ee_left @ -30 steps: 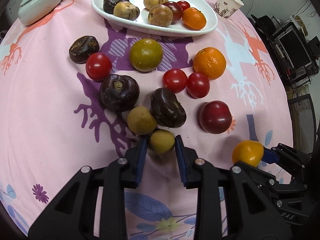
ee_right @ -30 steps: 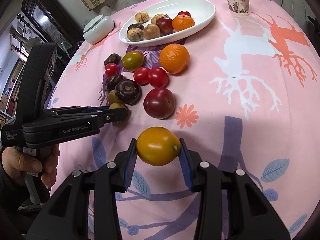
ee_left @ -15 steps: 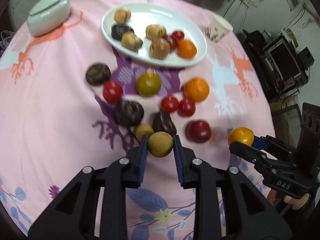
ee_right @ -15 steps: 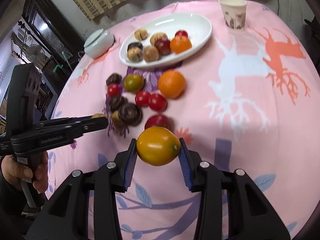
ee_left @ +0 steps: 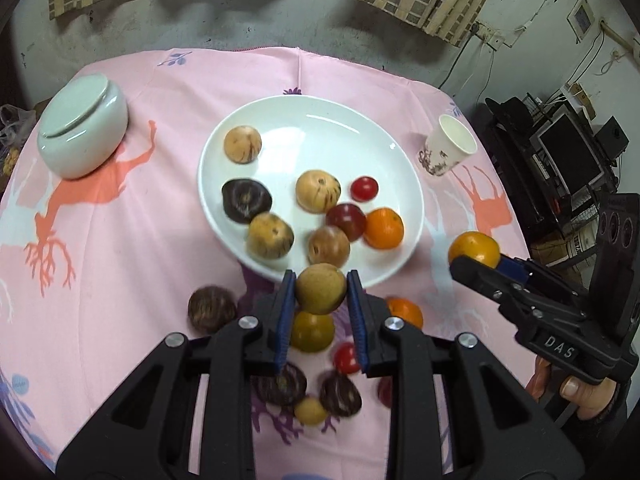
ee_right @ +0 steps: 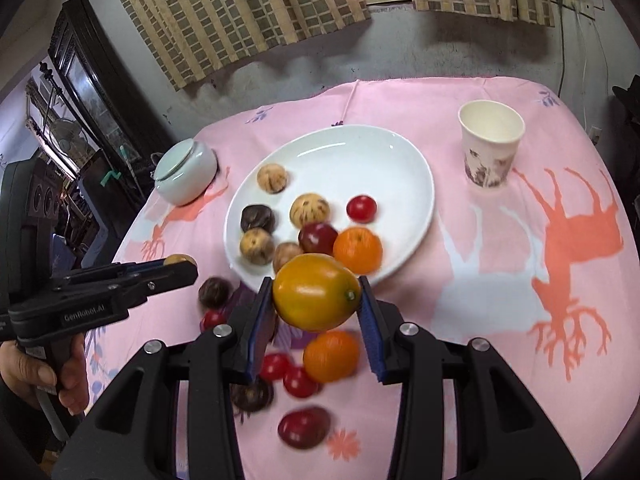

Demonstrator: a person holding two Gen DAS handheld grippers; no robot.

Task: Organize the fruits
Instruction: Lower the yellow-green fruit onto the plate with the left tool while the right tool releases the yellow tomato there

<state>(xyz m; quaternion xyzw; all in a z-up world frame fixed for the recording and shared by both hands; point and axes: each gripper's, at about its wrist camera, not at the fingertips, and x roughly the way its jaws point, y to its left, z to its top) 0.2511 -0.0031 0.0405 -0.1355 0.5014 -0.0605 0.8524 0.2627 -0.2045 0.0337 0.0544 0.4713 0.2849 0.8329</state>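
Observation:
My left gripper (ee_left: 321, 289) is shut on a small tan round fruit (ee_left: 320, 287) and holds it in the air just before the near rim of the white oval plate (ee_left: 360, 140). My right gripper (ee_right: 316, 298) is shut on a yellow-orange fruit (ee_right: 316, 296), lifted above the cloth near the plate's (ee_right: 360, 148) front edge. The plate holds several fruits: tan ones, a dark one, a red tomato, a plum, an orange (ee_left: 383, 227). Loose fruits lie on the pink cloth below the grippers: an orange (ee_right: 330, 356), tomatoes, dark fruits, a plum (ee_right: 304, 426).
A pale green lidded jar (ee_left: 80, 128) stands at the left of the table. A paper cup (ee_left: 448, 152) stands right of the plate. The right gripper shows in the left wrist view (ee_left: 476, 258). Shelves with electronics stand beyond the table's right edge.
Both grippers have lifted with their fruits and moved forward toward the plate. The loose fruits now lie beneath and behind the fingertips.

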